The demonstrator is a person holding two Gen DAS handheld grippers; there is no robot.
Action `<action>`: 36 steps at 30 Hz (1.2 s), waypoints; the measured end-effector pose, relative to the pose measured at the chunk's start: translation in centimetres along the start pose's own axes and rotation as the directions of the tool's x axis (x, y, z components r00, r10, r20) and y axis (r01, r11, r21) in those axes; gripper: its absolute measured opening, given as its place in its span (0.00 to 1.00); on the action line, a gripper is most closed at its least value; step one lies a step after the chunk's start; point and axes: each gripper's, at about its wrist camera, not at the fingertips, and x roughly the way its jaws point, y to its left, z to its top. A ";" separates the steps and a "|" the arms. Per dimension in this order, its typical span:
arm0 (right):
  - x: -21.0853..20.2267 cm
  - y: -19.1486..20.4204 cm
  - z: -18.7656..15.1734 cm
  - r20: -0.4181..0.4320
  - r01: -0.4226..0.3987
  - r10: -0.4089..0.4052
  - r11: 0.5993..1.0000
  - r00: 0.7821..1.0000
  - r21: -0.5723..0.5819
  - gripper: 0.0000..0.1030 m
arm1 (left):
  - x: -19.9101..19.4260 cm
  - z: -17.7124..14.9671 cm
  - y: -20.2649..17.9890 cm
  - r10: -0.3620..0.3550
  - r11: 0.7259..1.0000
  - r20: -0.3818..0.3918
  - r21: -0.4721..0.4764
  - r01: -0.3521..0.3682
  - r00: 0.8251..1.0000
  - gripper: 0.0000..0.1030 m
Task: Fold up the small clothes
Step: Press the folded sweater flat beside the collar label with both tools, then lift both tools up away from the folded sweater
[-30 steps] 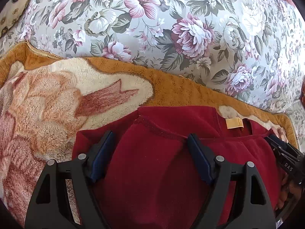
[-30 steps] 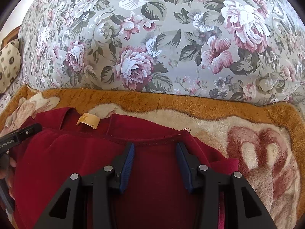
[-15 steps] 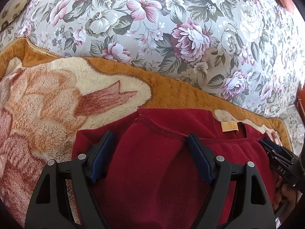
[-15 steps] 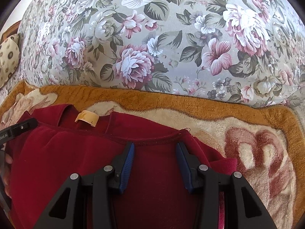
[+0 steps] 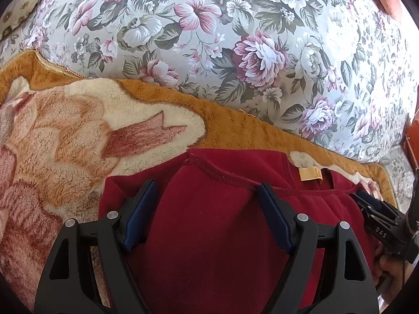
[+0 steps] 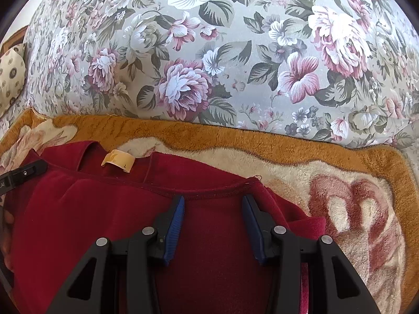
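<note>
A dark red garment [image 5: 222,235] lies folded on a plush blanket, its hemmed edge near the neckline with a tan label [image 5: 310,174]. It also shows in the right wrist view [image 6: 104,222], with the label [image 6: 119,161] at upper left. My left gripper [image 5: 207,191] is open, its blue-padded fingers resting on the left part of the garment. My right gripper [image 6: 213,201] is open over the right part, just behind the hem. Each gripper shows at the edge of the other's view.
The orange and cream plush blanket [image 5: 78,136] covers the seat. A floral sofa back [image 6: 209,52] rises behind it. A patterned cushion [image 6: 10,78] sits at the far left.
Both grippers have stayed open over the garment. The views shifted only slightly; the garment has not visibly moved.
</note>
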 end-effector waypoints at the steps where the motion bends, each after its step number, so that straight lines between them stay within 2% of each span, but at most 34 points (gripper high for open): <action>1: 0.0 -0.1 0.0 0.000 -0.002 0.002 1.000 1.000 0.002 0.43 | 0.0 0.0 0.0 0.002 1.000 0.000 0.001 -0.002 1.000 0.77; 13: 0.0 -0.2 -0.2 0.010 -0.017 0.016 1.000 1.000 0.015 0.43 | 0.8 0.1 -1.1 0.091 0.994 -0.010 0.060 -0.091 0.996 0.77; 21: -0.1 0.1 0.0 -0.007 0.010 -0.010 1.000 1.000 -0.002 0.43 | 1.1 0.2 -1.4 0.104 0.992 -0.014 0.071 -0.103 0.994 0.77; 24: 0.0 -0.1 0.2 -0.017 -0.004 0.004 1.000 1.000 0.009 0.44 | 1.3 0.4 -1.4 0.106 0.992 -0.018 0.077 -0.104 0.994 0.77; 30: 0.3 1.3 0.2 -0.013 0.064 -0.065 0.996 0.998 -0.058 0.46 | 1.4 0.6 -1.6 0.108 0.991 -0.032 0.083 -0.105 0.994 0.77; 32: 0.4 0.9 0.2 -0.008 0.048 -0.048 0.998 0.999 -0.045 0.47 | 1.6 0.7 -2.0 0.127 0.987 -0.049 0.110 -0.121 0.991 0.80; 36: 0.5 0.2 0.1 -0.001 0.008 -0.008 1.000 1.000 -0.011 0.47 | 2.4 1.0 -2.8 0.118 0.983 -0.101 0.155 -0.102 0.988 0.94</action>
